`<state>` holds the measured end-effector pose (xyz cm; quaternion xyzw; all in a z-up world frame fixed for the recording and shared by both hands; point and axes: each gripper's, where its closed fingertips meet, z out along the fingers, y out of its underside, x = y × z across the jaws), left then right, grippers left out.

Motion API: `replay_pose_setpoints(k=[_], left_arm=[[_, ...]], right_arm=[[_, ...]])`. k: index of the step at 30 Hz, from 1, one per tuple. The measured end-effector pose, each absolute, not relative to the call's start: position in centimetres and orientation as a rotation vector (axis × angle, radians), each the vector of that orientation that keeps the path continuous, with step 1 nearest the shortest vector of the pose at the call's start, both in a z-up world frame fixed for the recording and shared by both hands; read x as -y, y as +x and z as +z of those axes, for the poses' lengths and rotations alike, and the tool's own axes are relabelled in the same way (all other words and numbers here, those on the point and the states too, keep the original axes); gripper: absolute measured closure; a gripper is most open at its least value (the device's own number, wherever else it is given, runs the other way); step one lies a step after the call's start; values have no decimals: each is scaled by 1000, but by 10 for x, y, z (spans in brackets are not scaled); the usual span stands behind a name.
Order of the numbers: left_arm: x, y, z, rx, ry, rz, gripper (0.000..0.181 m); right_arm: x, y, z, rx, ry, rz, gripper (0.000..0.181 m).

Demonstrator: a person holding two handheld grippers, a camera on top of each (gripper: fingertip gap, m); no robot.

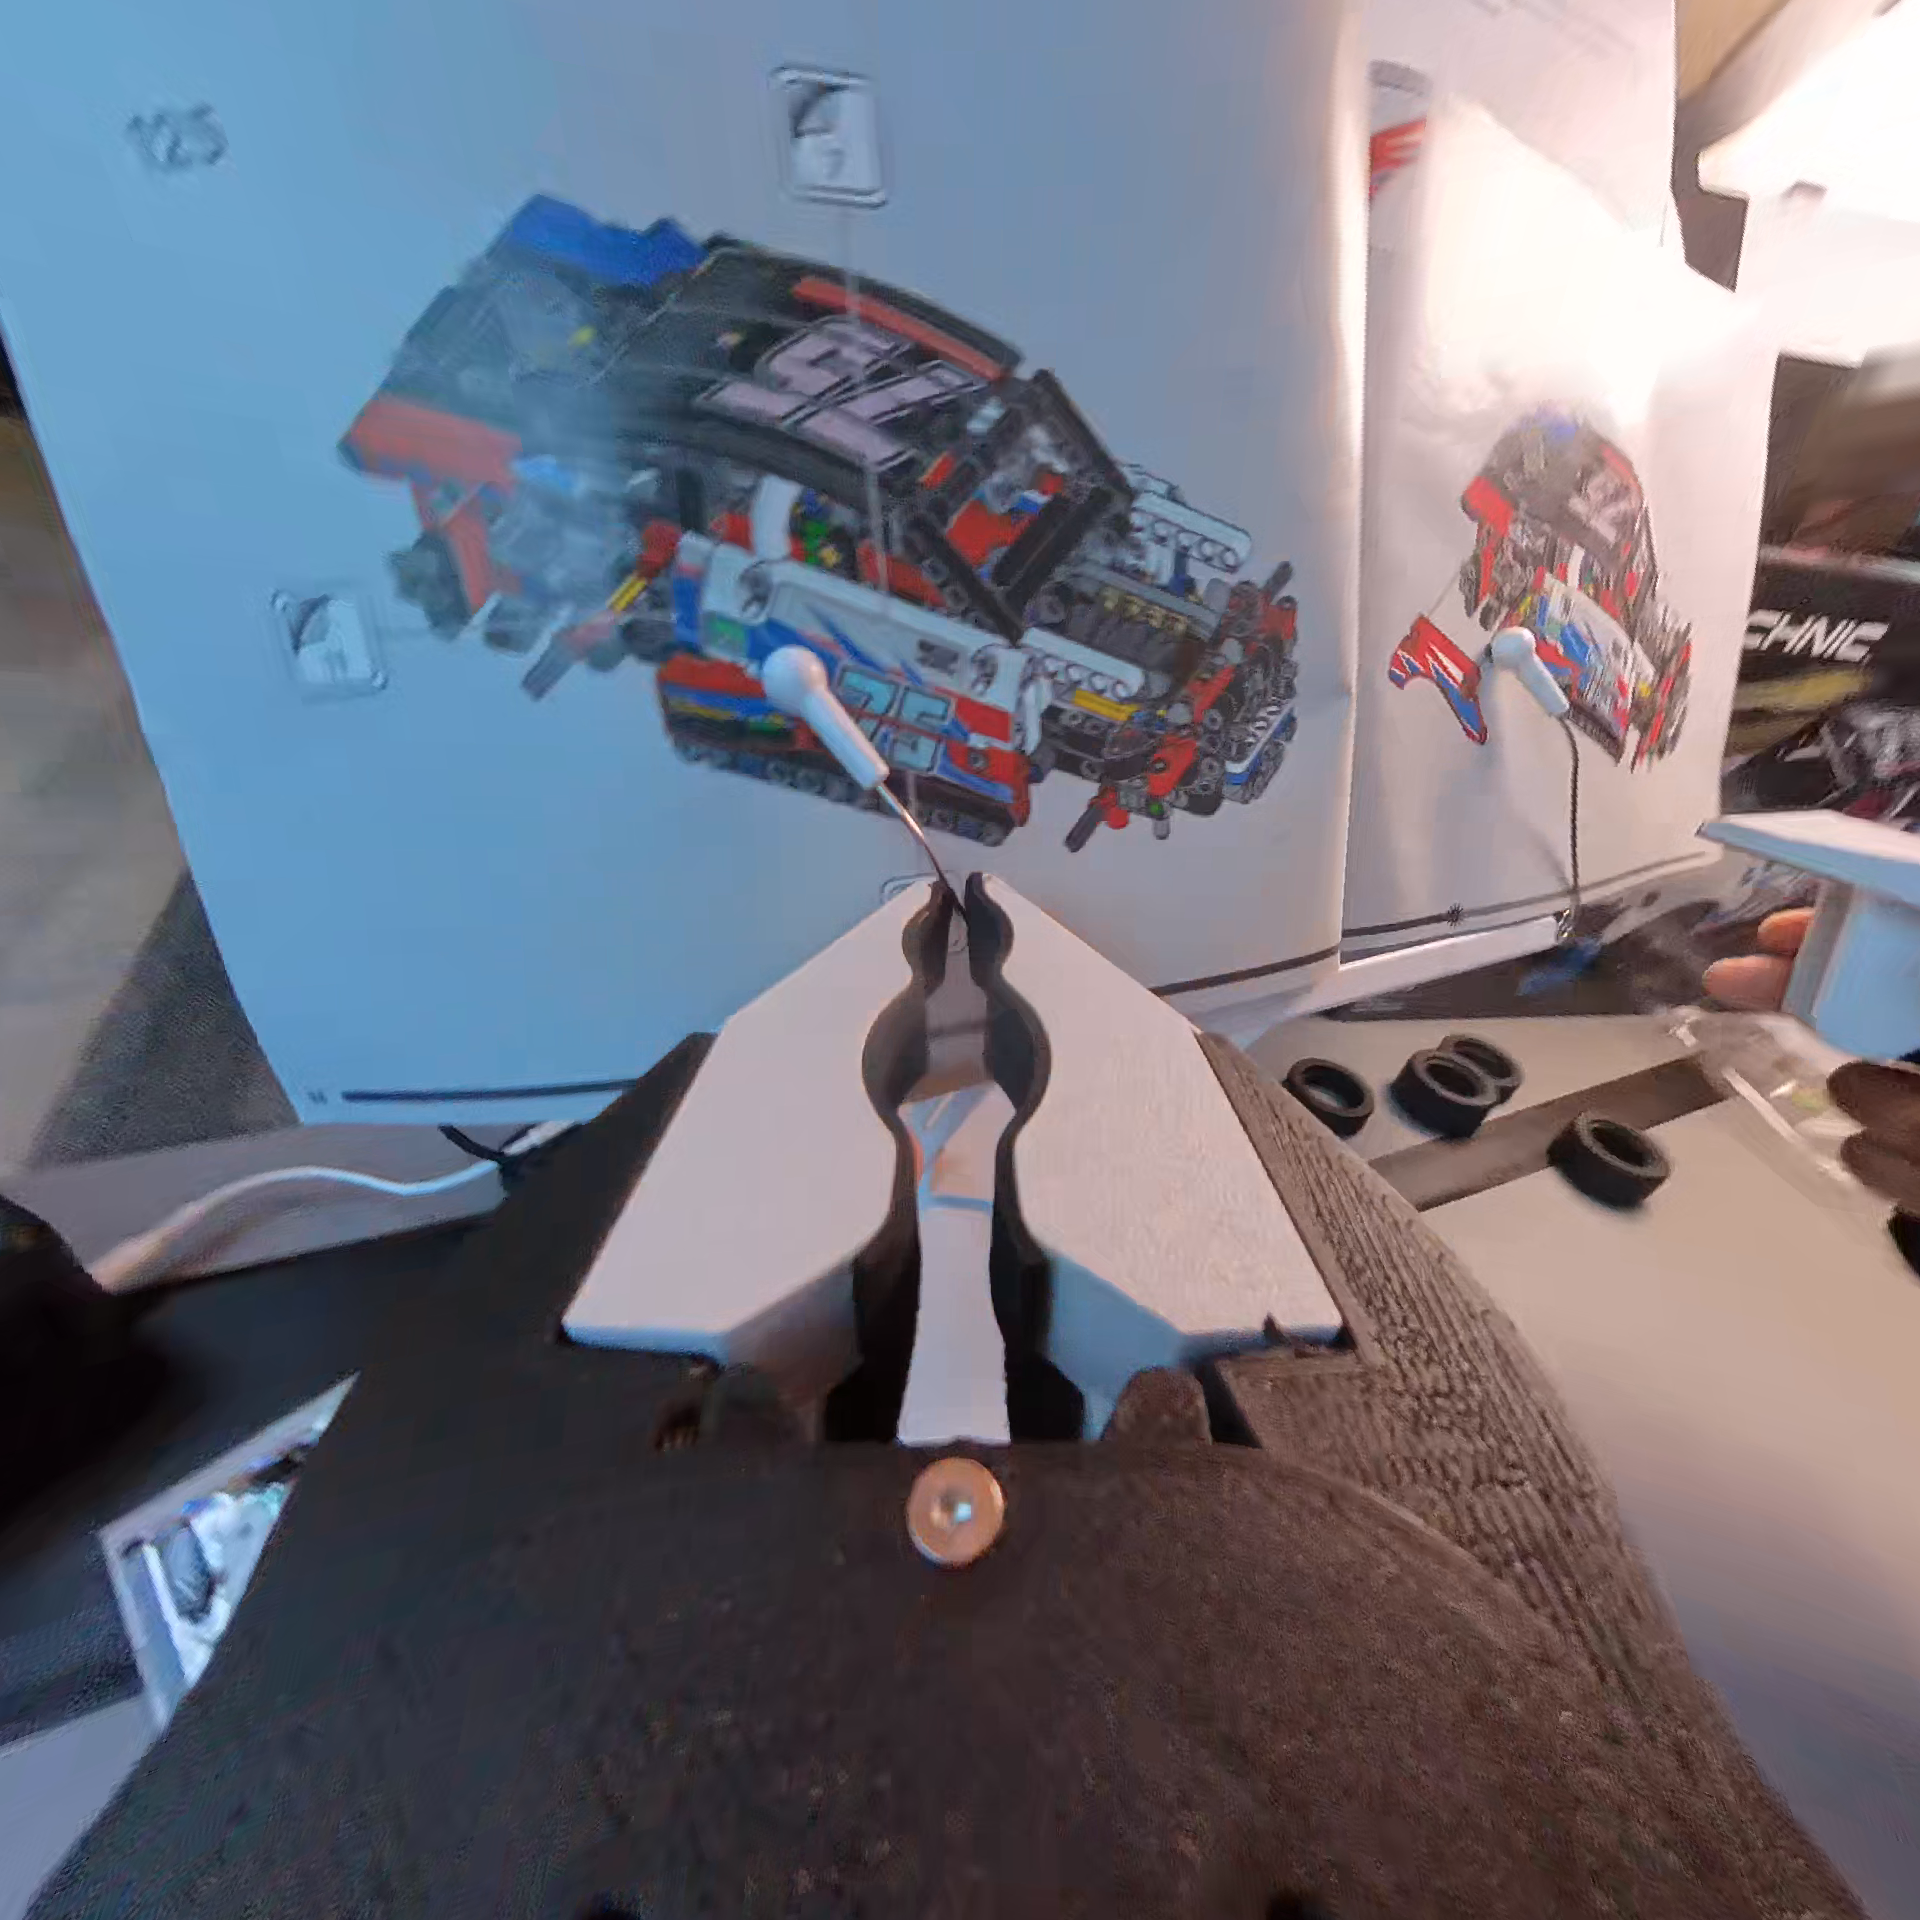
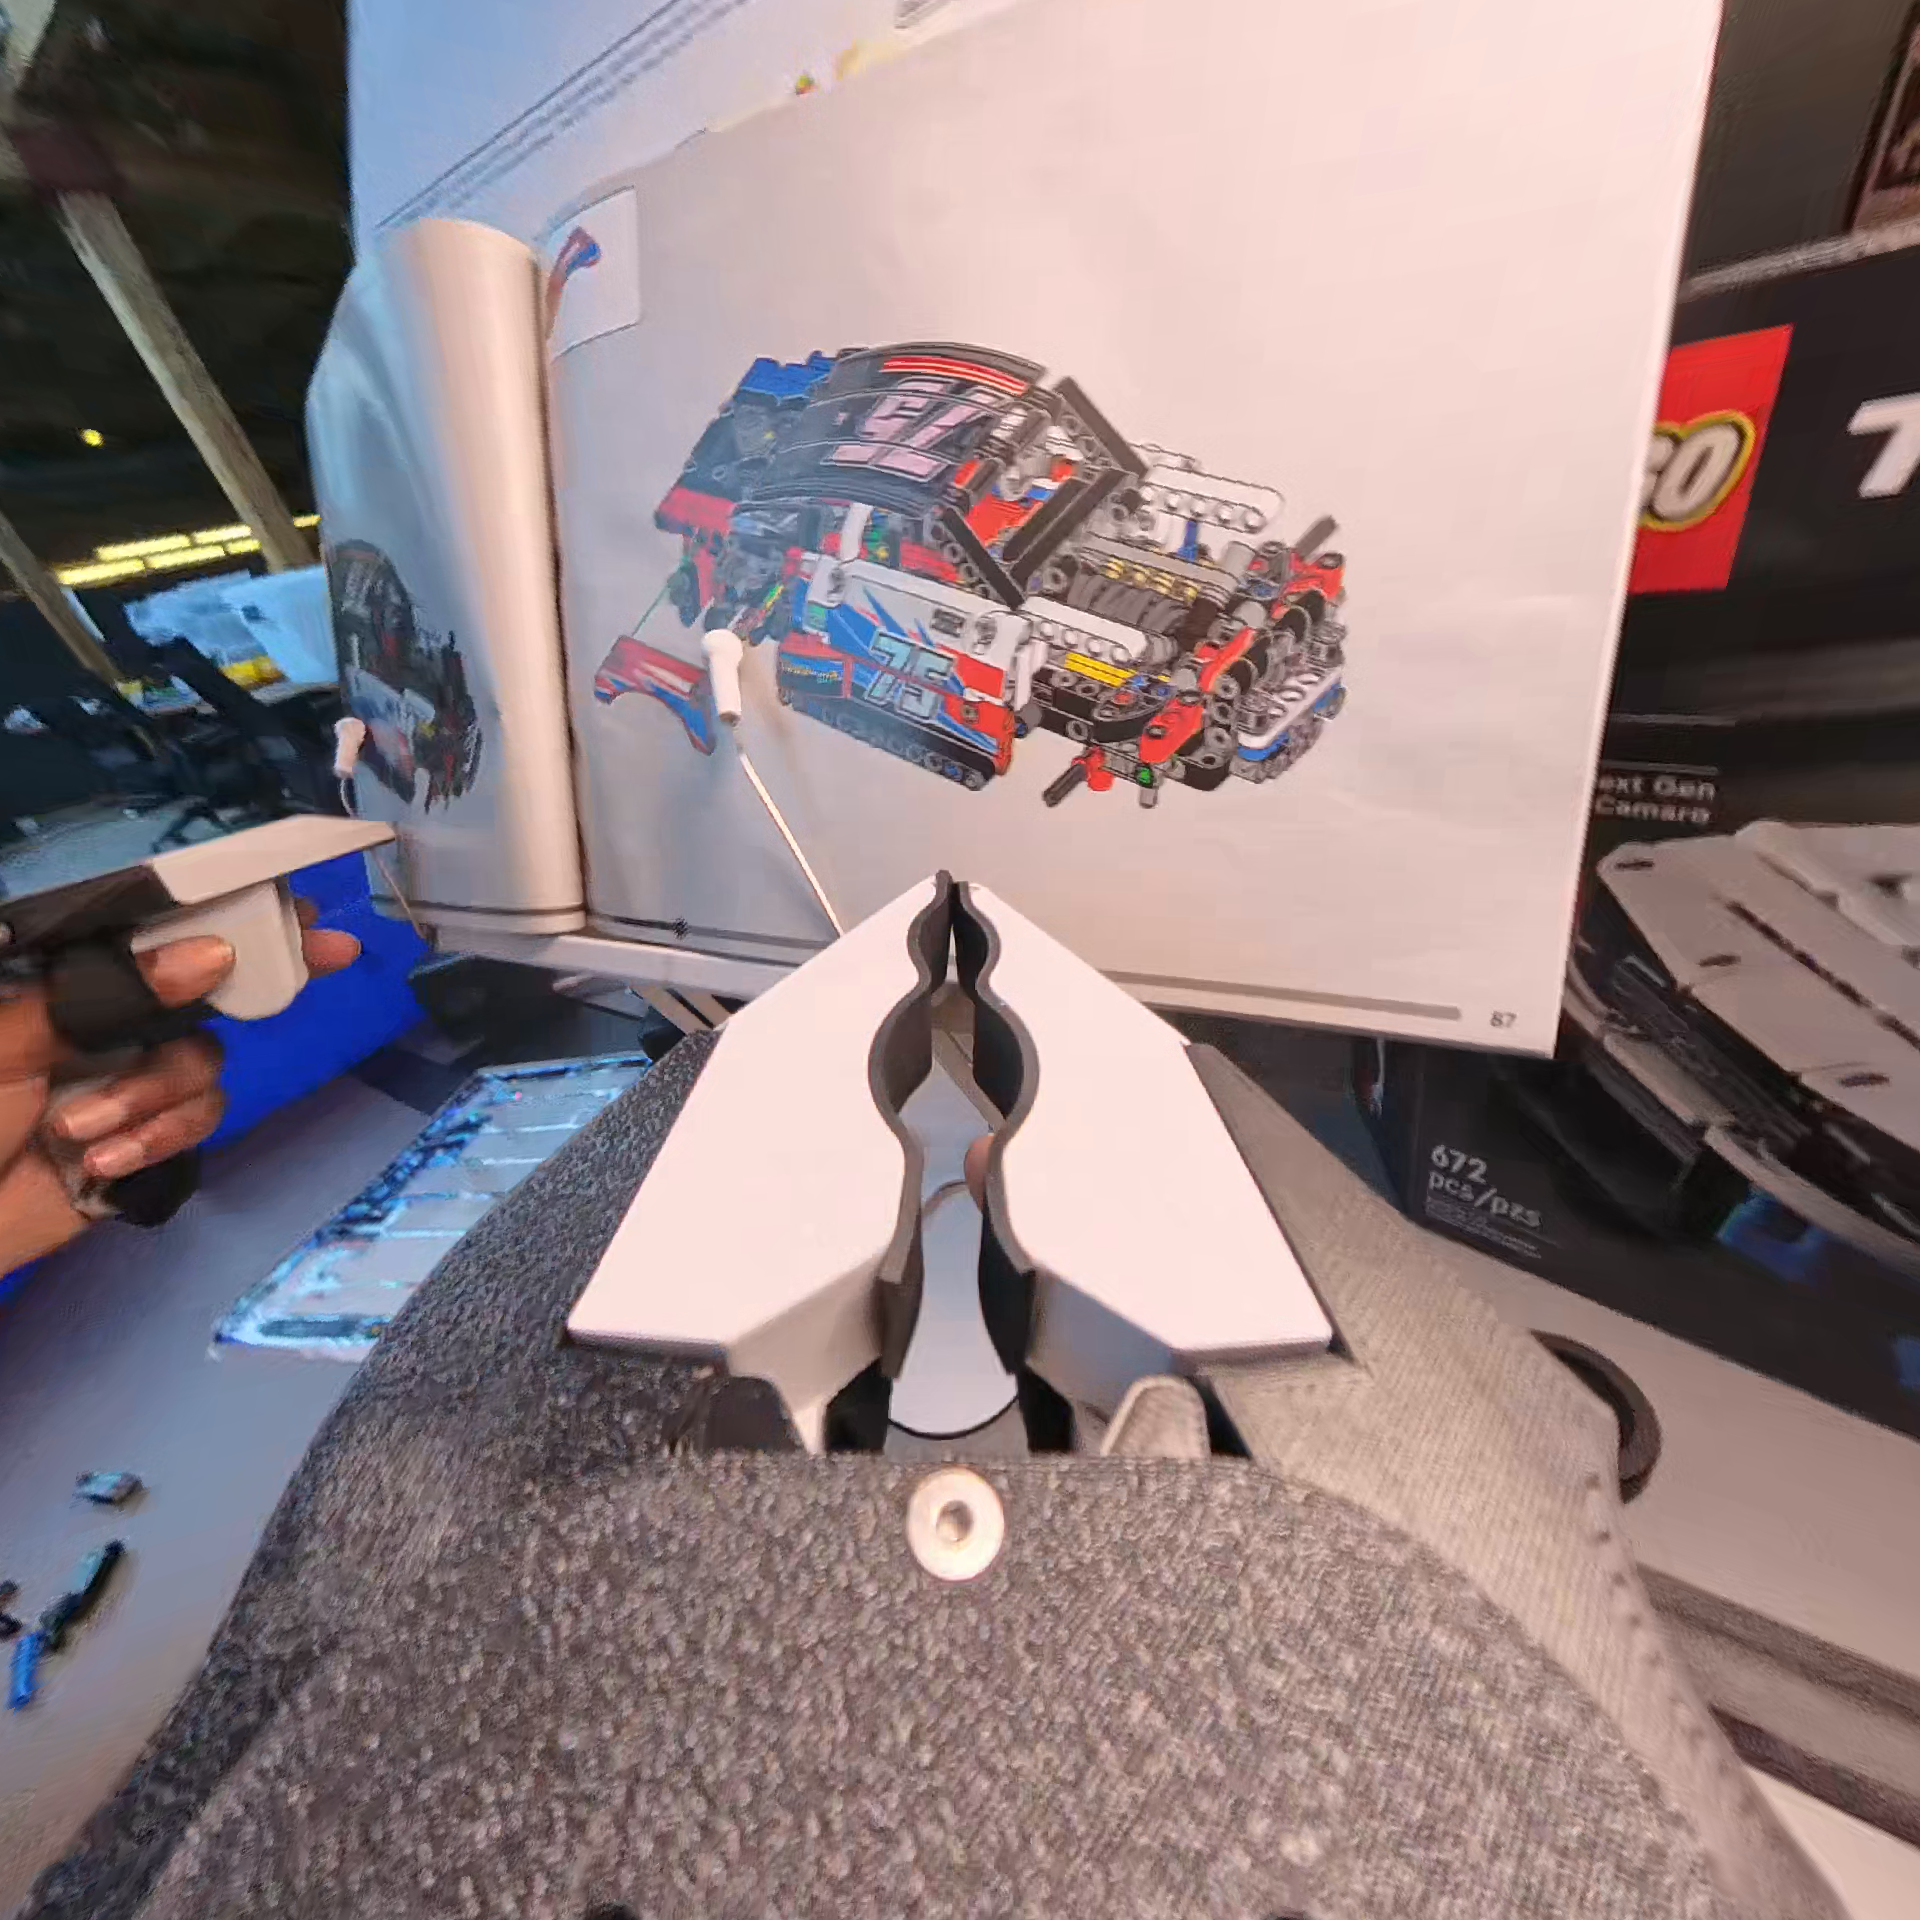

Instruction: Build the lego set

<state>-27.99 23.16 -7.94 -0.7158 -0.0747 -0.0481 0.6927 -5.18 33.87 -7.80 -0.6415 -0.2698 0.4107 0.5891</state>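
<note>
I see the open instruction booklet (image 2: 1195,260) standing upright at the far side of the table (image 1: 1714,1455), with black tyres (image 1: 1605,1158) lying loose to its near right. My left gripper (image 1: 958,891) has its fingers pressed narrow before the page, and my right gripper (image 2: 951,891) likewise has its fingers closed on nothing, the set's black box (image 2: 1766,727) at far right.

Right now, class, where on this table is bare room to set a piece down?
Bare grey tabletop lies right of the black tyres. Another patch sits left of the sticker sheet, above scattered small parts. The instruction booklet crowds the back.
</note>
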Motion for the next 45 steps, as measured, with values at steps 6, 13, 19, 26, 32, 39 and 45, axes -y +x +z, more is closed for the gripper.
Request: replay_pose_setpoints(k=[6, 13, 19, 26, 32, 39, 45], left_arm=[[-212, -286, -122, 578, -1446, -635, 174], [-178, -268, -100, 440, -1509, -349, 161], [-231, -184, -64, -184, -1694, 18, 172], [-272, -193, -80, -218, -1803, 257, 181], [-267, -195, -80, -201, -1788, 243, 181], [-267, -195, -80, -239, -1782, 285, 181], [-265, -200, -80, -260, -1770, 279, 181]], right_arm=[[-317, -99, -46, 1002, -1255, 446, 160], [-334, -118, -56, 990, -1361, 429, 181], [-362, -70, -68, 544, -1556, 792, 180], [-353, -37, -122, 401, -1763, 1135, 169], [-350, -8, -121, 386, -1737, 1080, 149], [-363, -41, -50, 741, -1485, 572, 85], [-383, -88, -48, 892, -1574, 521, 55]])
